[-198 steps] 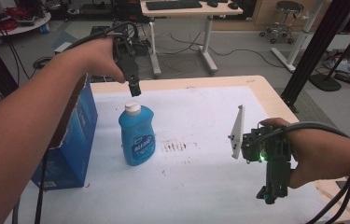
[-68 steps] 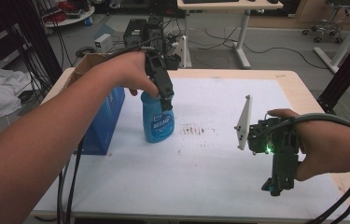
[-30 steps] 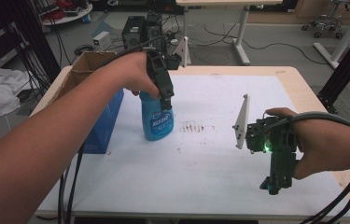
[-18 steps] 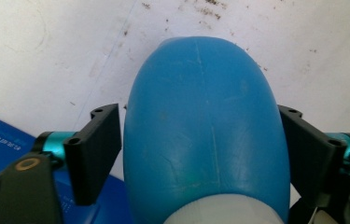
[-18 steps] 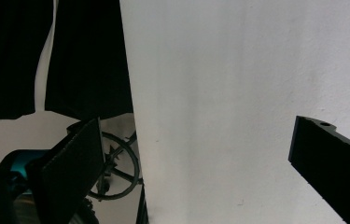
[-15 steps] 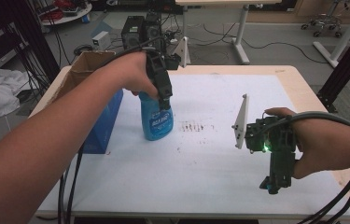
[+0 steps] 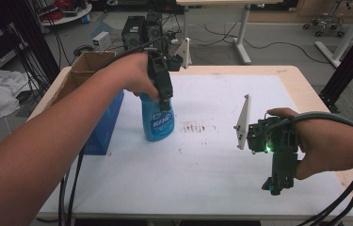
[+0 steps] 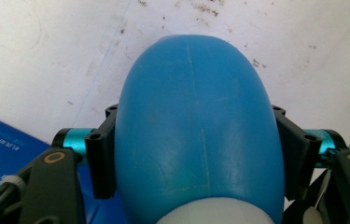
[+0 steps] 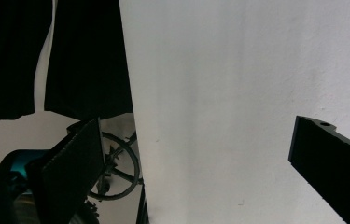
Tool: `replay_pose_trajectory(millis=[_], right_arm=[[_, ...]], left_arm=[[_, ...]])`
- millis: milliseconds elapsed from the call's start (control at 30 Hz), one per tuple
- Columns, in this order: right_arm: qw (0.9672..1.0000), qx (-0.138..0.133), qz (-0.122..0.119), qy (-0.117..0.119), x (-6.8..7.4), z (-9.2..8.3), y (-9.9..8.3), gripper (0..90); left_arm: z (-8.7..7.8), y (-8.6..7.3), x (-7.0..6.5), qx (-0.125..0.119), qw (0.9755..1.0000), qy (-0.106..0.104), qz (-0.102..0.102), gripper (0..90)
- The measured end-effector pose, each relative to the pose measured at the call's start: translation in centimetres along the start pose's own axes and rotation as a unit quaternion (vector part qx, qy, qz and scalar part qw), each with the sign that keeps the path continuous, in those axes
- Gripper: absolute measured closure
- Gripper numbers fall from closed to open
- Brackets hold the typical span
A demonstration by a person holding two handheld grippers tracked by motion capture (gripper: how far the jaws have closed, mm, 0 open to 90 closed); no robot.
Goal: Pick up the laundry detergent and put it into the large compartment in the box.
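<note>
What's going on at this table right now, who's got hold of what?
A person works at a white table with a gripper in each hand. The left gripper has come down over a blue bottle from above, and its jaws sit against the bottle's two sides, just below the white cap. The bottle stands upright next to a blue cardboard box. The right gripper hangs near the table's front right corner, jaws open and holding nothing.
</note>
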State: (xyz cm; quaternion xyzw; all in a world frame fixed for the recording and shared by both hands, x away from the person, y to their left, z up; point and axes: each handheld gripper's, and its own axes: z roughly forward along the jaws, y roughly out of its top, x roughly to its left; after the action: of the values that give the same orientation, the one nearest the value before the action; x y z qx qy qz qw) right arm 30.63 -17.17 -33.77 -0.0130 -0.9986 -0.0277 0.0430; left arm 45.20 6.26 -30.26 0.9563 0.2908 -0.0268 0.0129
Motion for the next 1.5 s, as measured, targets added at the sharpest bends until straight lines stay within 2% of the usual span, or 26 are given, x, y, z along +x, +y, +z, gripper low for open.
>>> replay_pose_trajectory(millis=[467, 600, 733, 867, 900, 967, 1200, 1233, 1267, 1367, 1500], right_arm=[[1.0, -0.001, 0.0, 0.002, -0.1, 0.1, 0.0, 2.5], [1.0, -0.002, -0.002, 0.001, -0.1, 0.1, 0.0, 2.5], [1.0, -0.002, -0.001, 0.001, 0.0, 0.2, 0.0, 2.5], [1.0, -0.004, -0.002, 0.001, 0.0, 0.2, -0.1, 2.5], [1.0, -0.003, -0.001, 0.001, 0.1, 0.2, -0.1, 2.5], [1.0, -0.003, -0.002, 0.001, 0.1, 0.2, -0.1, 2.5], [1.0, -0.002, -0.005, -0.001, 0.0, 0.2, 0.2, 2.5], [1.0, -0.002, -0.005, -0.001, 0.0, 0.2, 0.2, 2.5], [1.0, -0.002, -0.005, -0.001, 0.0, 0.2, 0.2, 2.5], [1.0, 0.001, -0.008, -0.001, 0.0, 0.2, 0.5, 2.5], [0.9999, 0.002, -0.012, 0.0, 0.0, 0.1, 0.8, 2.5]], left_arm=[[0.0, 0.1, -0.1, 0.004, 0.9999, 0.015, -0.001, 38.0], [-0.1, 0.0, -0.1, 0.002, 0.9999, 0.016, -0.002, 38.4], [-0.1, -0.1, -0.3, 0.003, 0.9998, 0.019, 0.011, 38.4], [-0.4, -0.3, -0.5, -0.002, 0.9999, 0.013, 0.007, 38.5], [-1.1, -0.5, -0.5, -0.007, 1.0, 0.004, 0.006, 38.5], [-1.8, -0.7, -0.6, -0.012, 0.9999, 0.001, 0.002, 38.5], [-5.9, -2.0, -0.4, -0.03, 0.9995, 0.001, -0.008, 38.4], [-5.9, -2.0, -0.4, -0.03, 0.9995, 0.001, -0.008, 38.4], [-6.8, -2.4, -0.3, -0.033, 0.9993, 0.004, -0.017, 38.4], [-8.4, -3.2, 0.1, -0.031, 0.9991, 0.011, -0.028, 38.4], [-10.7, -4.6, 0.5, -0.035, 0.9981, 0.011, -0.05, 38.4]])
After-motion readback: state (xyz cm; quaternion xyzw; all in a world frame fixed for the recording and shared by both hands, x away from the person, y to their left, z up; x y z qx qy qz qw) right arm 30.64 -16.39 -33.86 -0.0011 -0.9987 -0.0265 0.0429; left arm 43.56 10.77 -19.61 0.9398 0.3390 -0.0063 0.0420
